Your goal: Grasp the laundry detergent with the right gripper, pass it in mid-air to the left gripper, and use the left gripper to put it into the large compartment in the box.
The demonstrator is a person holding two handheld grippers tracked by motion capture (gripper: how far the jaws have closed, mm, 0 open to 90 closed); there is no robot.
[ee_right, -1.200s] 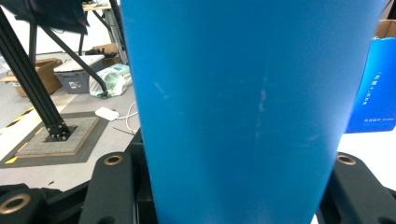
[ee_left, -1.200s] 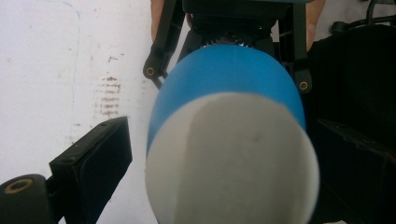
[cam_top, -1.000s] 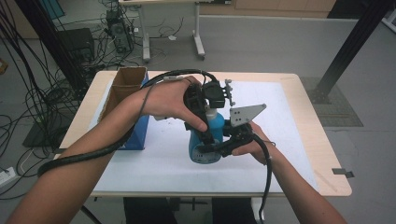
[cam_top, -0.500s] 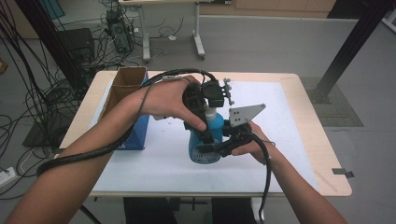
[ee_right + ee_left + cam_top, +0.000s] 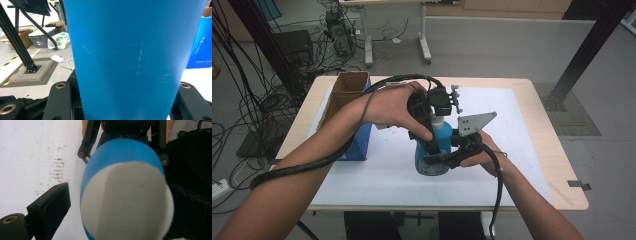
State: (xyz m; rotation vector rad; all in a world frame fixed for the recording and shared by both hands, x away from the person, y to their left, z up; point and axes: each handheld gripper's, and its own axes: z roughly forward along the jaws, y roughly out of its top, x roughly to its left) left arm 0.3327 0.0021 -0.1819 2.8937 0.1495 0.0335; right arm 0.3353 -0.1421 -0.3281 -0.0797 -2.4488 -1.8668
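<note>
A blue bottle [image 5: 443, 134] with a white cap [image 5: 130, 202] stands upright on the white mat [image 5: 522, 145] near the table's middle. My right gripper [image 5: 447, 160] is shut on the bottle's lower body from the right side; in the right gripper view the blue wall [image 5: 130, 57] sits between both jaws of that gripper [image 5: 125, 100]. My left gripper [image 5: 428, 131] comes down from above and stands open around the cap. In the left gripper view its left finger [image 5: 50, 203] stays a small gap away from the cap, with the gripper [image 5: 120, 205] centred over it.
An open cardboard box [image 5: 347, 90] and a blue box [image 5: 359, 142] stand at the table's left side. The wooden table edge [image 5: 562, 185] runs along the right. Cables and equipment lie on the floor at the back left.
</note>
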